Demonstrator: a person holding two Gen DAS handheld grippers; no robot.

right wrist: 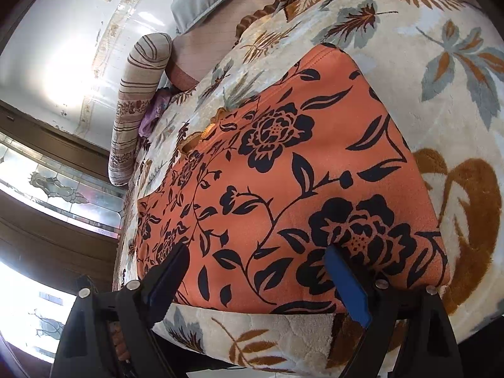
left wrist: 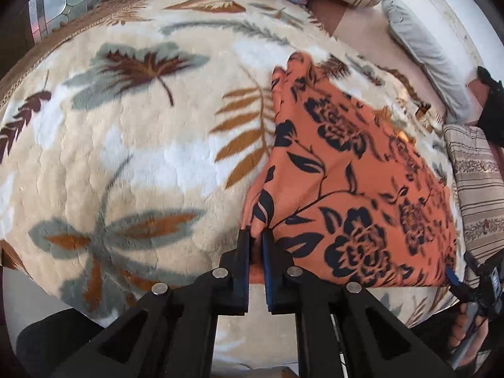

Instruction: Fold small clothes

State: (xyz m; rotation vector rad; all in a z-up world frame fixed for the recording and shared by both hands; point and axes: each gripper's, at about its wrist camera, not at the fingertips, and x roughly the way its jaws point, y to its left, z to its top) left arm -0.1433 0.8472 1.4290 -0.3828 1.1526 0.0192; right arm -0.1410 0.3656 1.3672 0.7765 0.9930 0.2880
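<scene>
Orange cloth, printed with black flowers, is pinched between the blue pads of the left tool (left wrist: 255, 236), whose jaws stand almost together on the near left corner of the garment (left wrist: 356, 170); from that corner the fabric runs away and to the right in the left wrist view, its long axis heading up the bed toward the pillows; the rest of it lies flat on the leaf-patterned blanket (left wrist: 132, 145). Outward again, the right tool (right wrist: 258, 261) hangs over the near edge of the same garment (right wrist: 283, 163) with its jaws wide, one finger on each side of a broad span of cloth and no sign that either pad presses it; it holds nothing. My reading is that the coming fold turns on the left hand, since it alone has a grip, and the corner would travel across the garment's width or along its length; the right tool looks placed to take the other near corner first; a striped bolster (right wrist: 138, 100) lies beyond, at the blanket's edge.
</scene>
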